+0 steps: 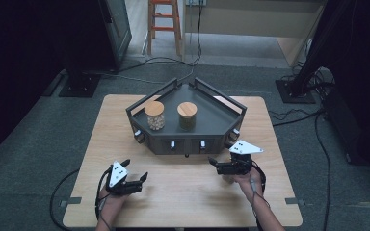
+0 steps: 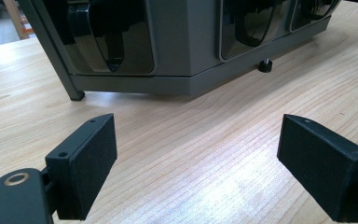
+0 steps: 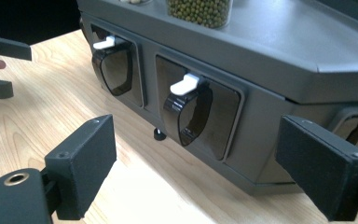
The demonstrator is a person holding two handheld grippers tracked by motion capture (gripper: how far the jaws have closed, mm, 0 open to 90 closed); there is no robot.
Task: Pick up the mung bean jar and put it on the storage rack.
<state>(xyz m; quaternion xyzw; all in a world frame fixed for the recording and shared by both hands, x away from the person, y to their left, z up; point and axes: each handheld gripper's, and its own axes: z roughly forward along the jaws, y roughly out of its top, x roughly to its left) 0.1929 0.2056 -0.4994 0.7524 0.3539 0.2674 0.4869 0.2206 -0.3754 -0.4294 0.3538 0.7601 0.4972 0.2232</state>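
A grey angled rack stands at the back middle of the wooden table. On its top are two wooden-lidded jars: one with pale contents and one with green beans, whose base appears in the right gripper view. Dark dispenser spouts with white levers line the rack's front. My left gripper rests near the front left of the table, open and empty. My right gripper sits in front of the rack's right end, open with nothing between its pads.
A small black foot props the rack off the table. An orange stool stands on the floor behind the table. Cables trail across the grey floor at right. Black stand bases sit at both back corners.
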